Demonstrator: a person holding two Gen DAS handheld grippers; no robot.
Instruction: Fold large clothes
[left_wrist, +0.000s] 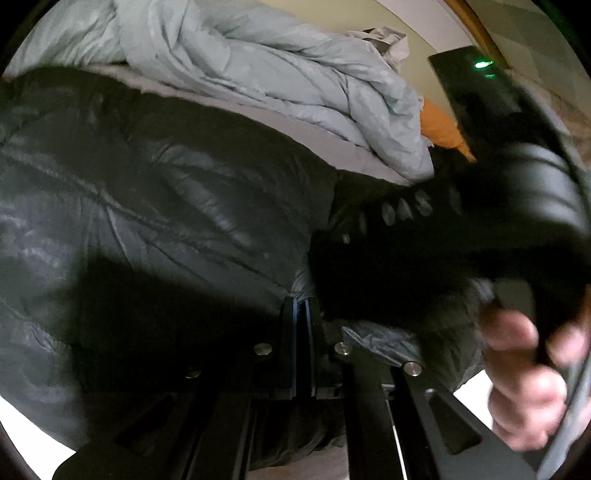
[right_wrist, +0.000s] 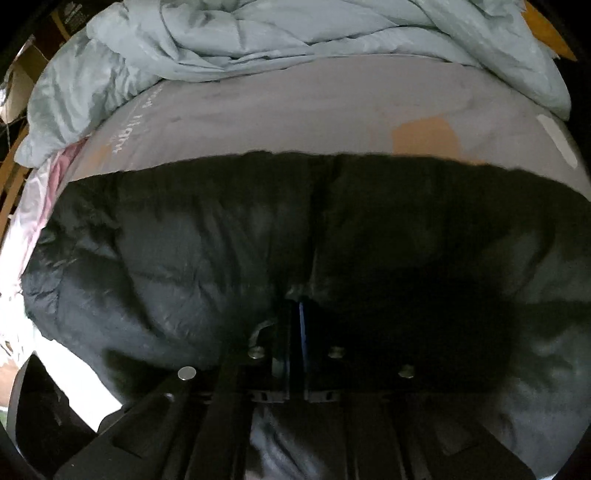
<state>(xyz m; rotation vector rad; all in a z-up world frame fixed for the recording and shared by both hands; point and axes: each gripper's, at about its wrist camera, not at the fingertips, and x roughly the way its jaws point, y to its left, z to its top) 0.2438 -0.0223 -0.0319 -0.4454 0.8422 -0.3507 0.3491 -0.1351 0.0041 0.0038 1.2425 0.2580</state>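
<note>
The left gripper (left_wrist: 302, 306) is clenched on a fold of the black puffer jacket (left_wrist: 147, 192), its fingertips sunk into the fabric at a pale grey crease. Deep shadow swallows the jacket just left of the fingers, so its surface there cannot be read. To the right, the right gripper's dark body (left_wrist: 461, 229) crosses the view, blurred; a person's hand (left_wrist: 528, 376) grips its handle, partly cut off by the lens edge.

In the right wrist view, the right gripper (right_wrist: 295, 306) is closed with jacket fabric bunched at its tips; whether cloth is truly pinched between the pads is hard to make out in the dark. The jacket spreads to both sides and beneath this gripper, its right part lost in shadow.

Beyond the jacket's far hem lies bare grey bedsheet (right_wrist: 295, 110), open room ahead of the gripper. Farther still, a rumpled pale blue duvet (right_wrist: 258, 33) is heaped along the bed's far edge. An orange patch (right_wrist: 424, 136) shows just past the hem, to the right.
</note>
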